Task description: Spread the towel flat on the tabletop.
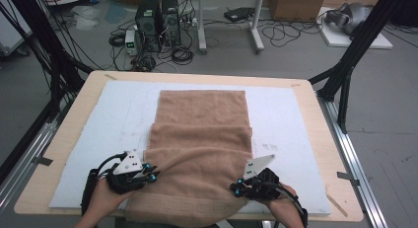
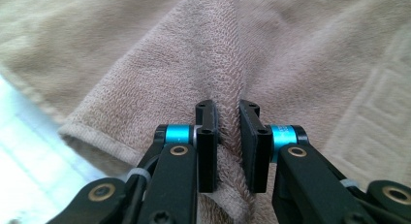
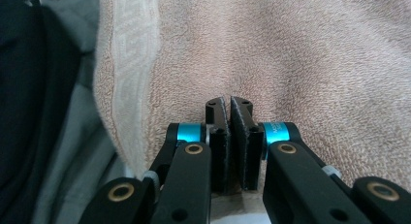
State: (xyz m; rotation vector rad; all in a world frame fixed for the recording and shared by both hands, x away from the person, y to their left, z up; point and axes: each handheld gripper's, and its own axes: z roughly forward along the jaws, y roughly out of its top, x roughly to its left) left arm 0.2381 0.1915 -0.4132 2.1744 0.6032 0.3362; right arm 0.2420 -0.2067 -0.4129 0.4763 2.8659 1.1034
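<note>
Both grippers are pinching the brown towel (image 1: 199,139): left gripper (image 1: 153,174) at its near-left edge, right gripper (image 1: 235,187) at its near-right, jaws clamping cloth. Its long axis is running away from me, toward the table's far side.

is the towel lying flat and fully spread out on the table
No, the towel is folded into stepped layers on the white mat, and its near end hangs over the table edge.
</note>
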